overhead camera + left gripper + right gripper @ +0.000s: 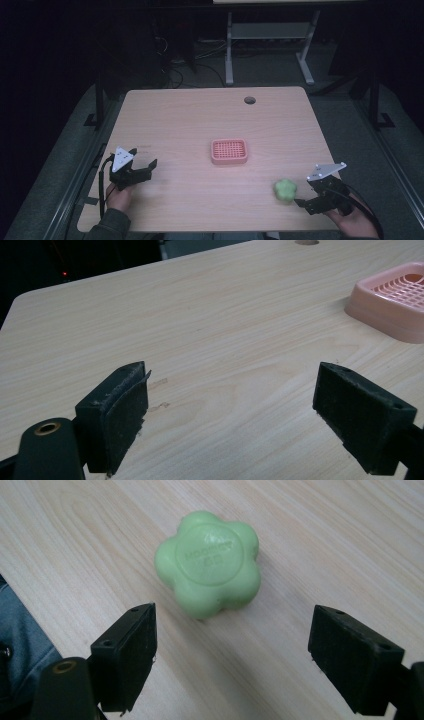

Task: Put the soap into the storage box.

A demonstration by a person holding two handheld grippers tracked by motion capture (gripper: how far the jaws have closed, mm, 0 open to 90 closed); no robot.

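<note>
Near the table's front right edge, we hold the right gripper [231, 652] wide open just short of the green soap [210, 562], which lies untouched on the wood. Next we judge: advance until the jaws straddle it, then close. Our left gripper [230, 410] waits open, left of the pink tray [229, 151].

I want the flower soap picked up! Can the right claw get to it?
Probably yes. The right claw is open and the green flower-shaped soap bar lies just ahead of its jaws on the bare wooden table, nothing between.

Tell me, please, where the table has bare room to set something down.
The far half, between the pink tray and the round hole, is bare, as is the stretch between the left tool and the tray. Tightest is around the green soap by the right tool.
</note>
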